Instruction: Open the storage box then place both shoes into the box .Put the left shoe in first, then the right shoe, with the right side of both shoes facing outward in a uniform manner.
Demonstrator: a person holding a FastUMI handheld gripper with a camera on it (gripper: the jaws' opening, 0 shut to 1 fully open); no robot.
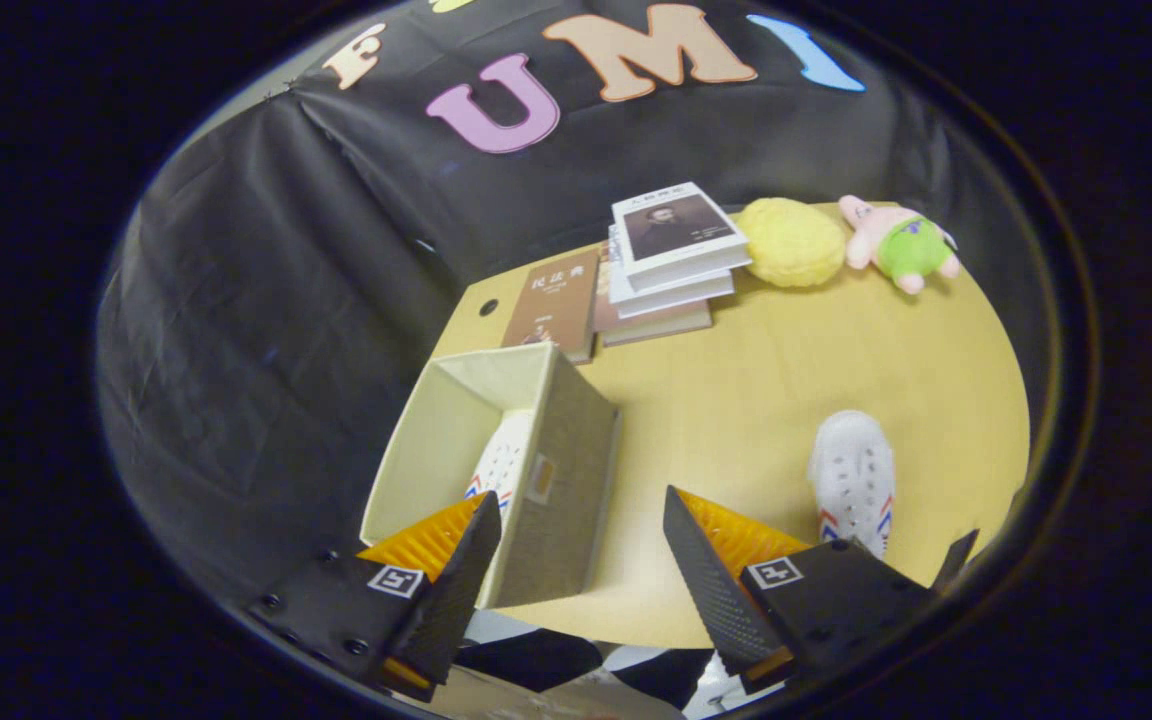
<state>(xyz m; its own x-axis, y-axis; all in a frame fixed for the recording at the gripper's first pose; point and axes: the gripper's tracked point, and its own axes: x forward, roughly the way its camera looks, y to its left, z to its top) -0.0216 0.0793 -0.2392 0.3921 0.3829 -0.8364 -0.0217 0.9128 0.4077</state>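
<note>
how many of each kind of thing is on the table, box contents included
shoes: 2, one in the storage box, one on the table
storage box: 1
books: 4, one flat, three stacked
plush toys: 2, yellow, pink
total: 9

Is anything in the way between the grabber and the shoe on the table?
Nothing visible. The open gripper has bare table ahead, and the white shoe lies just beyond one finger, beside the open storage box.

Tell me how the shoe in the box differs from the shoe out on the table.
The shoe in the box stands inside the open storage box, partly hidden by its wall; the shoe on the table lies fully exposed on the wood, beyond the open gripper. Both are white with red and blue stripes.
</note>
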